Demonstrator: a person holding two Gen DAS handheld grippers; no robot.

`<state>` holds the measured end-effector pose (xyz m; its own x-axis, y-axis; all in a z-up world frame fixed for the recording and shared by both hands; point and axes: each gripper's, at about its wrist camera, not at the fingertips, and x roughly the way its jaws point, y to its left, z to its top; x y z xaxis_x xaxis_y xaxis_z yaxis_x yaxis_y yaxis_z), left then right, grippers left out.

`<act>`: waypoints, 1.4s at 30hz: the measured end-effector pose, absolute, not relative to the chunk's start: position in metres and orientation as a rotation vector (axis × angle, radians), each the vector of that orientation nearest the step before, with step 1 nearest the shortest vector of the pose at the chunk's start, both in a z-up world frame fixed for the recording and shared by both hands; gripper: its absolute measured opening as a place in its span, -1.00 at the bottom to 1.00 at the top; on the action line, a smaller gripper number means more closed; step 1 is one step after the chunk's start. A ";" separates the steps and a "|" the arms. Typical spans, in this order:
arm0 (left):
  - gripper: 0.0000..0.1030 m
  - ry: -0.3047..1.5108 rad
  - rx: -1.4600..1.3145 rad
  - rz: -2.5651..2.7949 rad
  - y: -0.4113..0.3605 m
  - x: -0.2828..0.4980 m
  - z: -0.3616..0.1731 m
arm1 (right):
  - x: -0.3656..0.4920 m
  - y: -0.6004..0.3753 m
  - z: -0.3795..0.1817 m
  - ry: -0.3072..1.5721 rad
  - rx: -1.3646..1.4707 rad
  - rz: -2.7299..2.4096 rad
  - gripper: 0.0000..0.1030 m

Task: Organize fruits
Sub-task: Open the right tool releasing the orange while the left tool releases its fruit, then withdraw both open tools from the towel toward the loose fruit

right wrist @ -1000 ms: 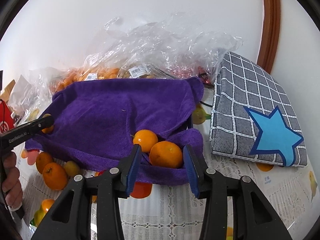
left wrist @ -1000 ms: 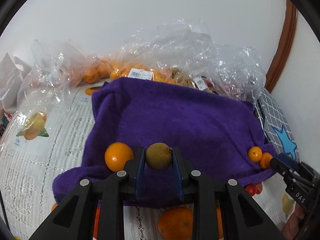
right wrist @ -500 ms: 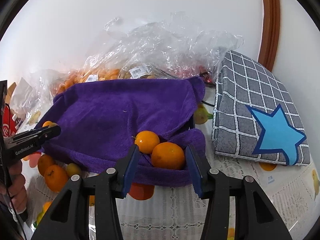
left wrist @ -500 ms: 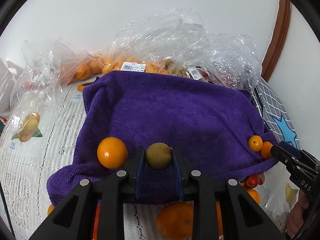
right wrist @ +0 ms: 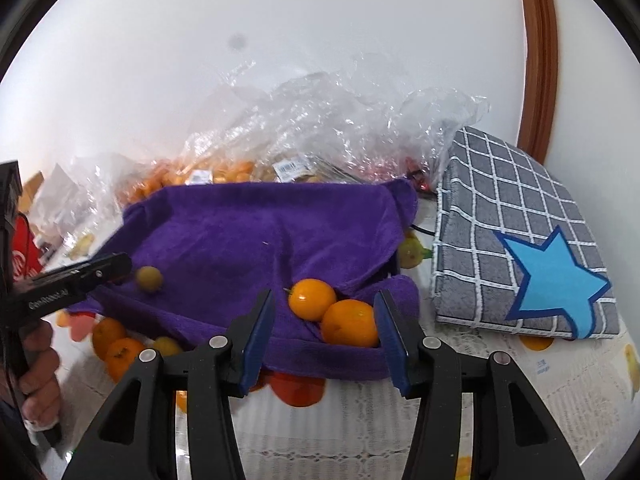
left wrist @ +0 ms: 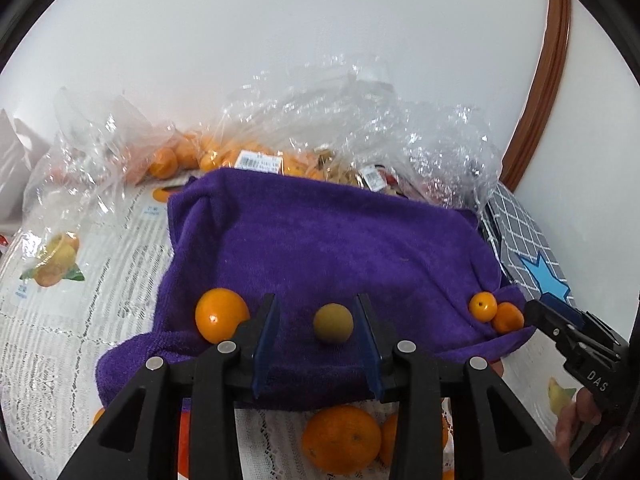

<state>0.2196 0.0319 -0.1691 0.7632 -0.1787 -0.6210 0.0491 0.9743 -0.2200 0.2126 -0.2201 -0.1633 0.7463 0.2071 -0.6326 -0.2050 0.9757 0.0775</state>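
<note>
A small olive-green fruit (left wrist: pixel 333 323) lies on the purple towel (left wrist: pixel 320 240) between the pads of my left gripper (left wrist: pixel 316 300). Its jaws are opening and neither pad touches the fruit. A bigger orange (left wrist: pixel 221 314) rests just left of the left finger. In the right wrist view two oranges (right wrist: pixel 312 298) (right wrist: pixel 350 322) sit in a fold of the towel (right wrist: pixel 256 232) between the fingers of my right gripper (right wrist: pixel 326 296). Its jaws are opening too; the nearer orange is close against the right pad, the left pad stands clear.
Clear plastic bags (left wrist: pixel 360 120) of oranges are piled behind the towel against the wall. A grey checked cloth with a blue star (right wrist: pixel 520 248) lies to the right. Loose oranges (left wrist: pixel 341 438) and a red fruit (right wrist: pixel 296 390) sit on the lace tablecloth in front.
My left jaws have parted and let go of the olive-green fruit, which now lies on the towel. The right jaws have widened a little around the two oranges.
</note>
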 end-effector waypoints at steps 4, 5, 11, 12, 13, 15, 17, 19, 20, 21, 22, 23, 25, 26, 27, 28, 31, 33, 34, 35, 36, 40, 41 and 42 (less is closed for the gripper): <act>-0.30 0.640 -0.195 -0.114 0.034 0.211 -0.162 | 0.207 -0.224 -0.157 0.654 0.031 0.223 -0.02; -0.30 0.624 -0.191 -0.109 0.035 0.208 -0.160 | 0.207 -0.226 -0.157 0.657 0.044 0.222 -0.02; -0.30 0.594 -0.178 -0.086 0.042 0.199 -0.155 | 0.196 -0.218 -0.158 0.698 0.035 0.256 -0.02; -0.30 0.588 -0.179 -0.078 0.045 0.197 -0.154 | 0.194 -0.216 -0.159 0.705 0.032 0.261 -0.02; -0.30 0.586 -0.176 -0.066 0.047 0.195 -0.153 | 0.191 -0.213 -0.160 0.726 0.026 0.272 -0.02; -0.30 0.589 -0.175 -0.054 0.052 0.192 -0.153 | 0.189 -0.208 -0.162 0.760 0.019 0.281 -0.02; -0.30 0.593 -0.185 -0.041 0.060 0.187 -0.155 | 0.188 -0.204 -0.163 0.790 0.019 0.293 -0.03; -0.30 0.597 -0.193 -0.032 0.068 0.181 -0.156 | 0.186 -0.203 -0.164 0.810 0.041 0.293 -0.03; -0.30 0.602 -0.201 -0.038 0.070 0.179 -0.156 | 0.186 -0.203 -0.165 0.820 0.053 0.293 -0.03; -0.30 0.610 -0.209 -0.046 0.074 0.176 -0.157 | 0.184 -0.202 -0.166 0.826 0.056 0.289 -0.03; -0.30 0.618 -0.216 -0.052 0.078 0.174 -0.157 | 0.183 -0.201 -0.166 0.826 0.055 0.286 -0.03; -0.30 0.619 -0.219 -0.054 0.080 0.172 -0.158 | 0.180 -0.199 -0.167 0.823 0.050 0.291 -0.03; -0.30 0.622 -0.218 -0.058 0.083 0.167 -0.158 | 0.176 -0.195 -0.168 0.824 0.036 0.307 -0.03; -0.30 0.623 -0.218 -0.060 0.084 0.166 -0.158 | 0.173 -0.192 -0.169 0.824 0.030 0.324 -0.03; -0.30 0.625 -0.219 -0.064 0.085 0.165 -0.158 | 0.173 -0.190 -0.170 0.826 0.027 0.334 -0.03; -0.30 0.631 -0.222 -0.068 0.086 0.164 -0.158 | 0.172 -0.187 -0.172 0.834 0.021 0.348 -0.05; -0.26 0.643 -0.231 -0.072 0.089 0.164 -0.159 | 0.171 -0.181 -0.176 0.849 0.006 0.378 -0.18; -0.25 0.648 -0.240 -0.071 0.091 0.164 -0.160 | 0.174 -0.180 -0.180 0.859 -0.007 0.360 -0.35; -0.25 0.651 -0.245 -0.072 0.092 0.165 -0.161 | 0.176 -0.181 -0.181 0.865 -0.005 0.354 -0.45; -0.25 0.653 -0.248 -0.073 0.092 0.165 -0.161 | 0.180 -0.184 -0.181 0.872 0.007 0.347 -0.49; -0.25 0.655 -0.251 -0.075 0.092 0.165 -0.161 | 0.182 -0.186 -0.181 0.877 0.017 0.341 -0.49; -0.24 0.662 -0.251 -0.088 0.091 0.166 -0.162 | 0.196 -0.188 -0.182 0.907 0.029 0.329 -0.55; -0.24 0.663 -0.249 -0.089 0.090 0.166 -0.162 | 0.199 -0.188 -0.183 0.918 0.037 0.338 -0.54; -0.24 0.665 -0.247 -0.090 0.090 0.166 -0.162 | 0.203 -0.187 -0.184 0.929 0.047 0.349 -0.54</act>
